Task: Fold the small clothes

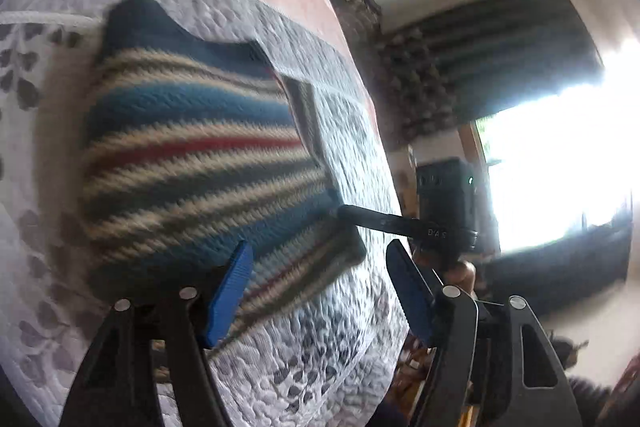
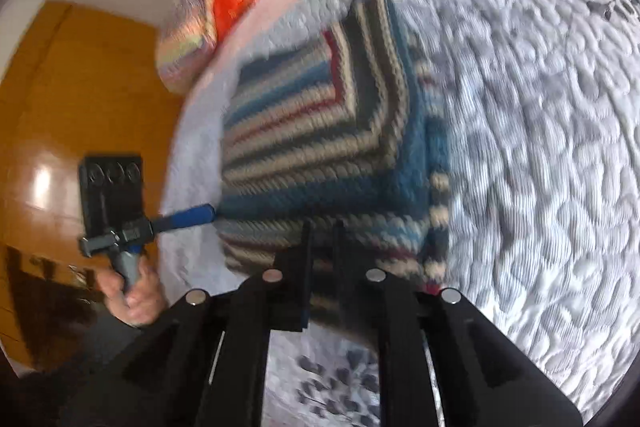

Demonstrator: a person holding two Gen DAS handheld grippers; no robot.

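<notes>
Lying on a grey-white quilted bedspread (image 1: pixel 304 359) with a leaf print, the striped knit sweater (image 1: pixel 192 155) fills the middle of the left wrist view, its bands blue, cream, grey and red. The left tongs (image 1: pixel 320 291) stand spread wide, one blue pad over the sweater's near edge and the other off its side over the quilt, gripping nothing. At the sweater's side edge the right tongs (image 1: pixel 340 213) reach in, their tip touching the knit. In the right wrist view the sweater (image 2: pixel 320 155) shows a flap folded over itself, stripes meeting at an angle. The right tongs (image 2: pixel 322 227) are pressed together on the sweater's near edge. Beside the sweater the left tongs (image 2: pixel 208 215) appear with a hand (image 2: pixel 132 295) on the handle.
</notes>
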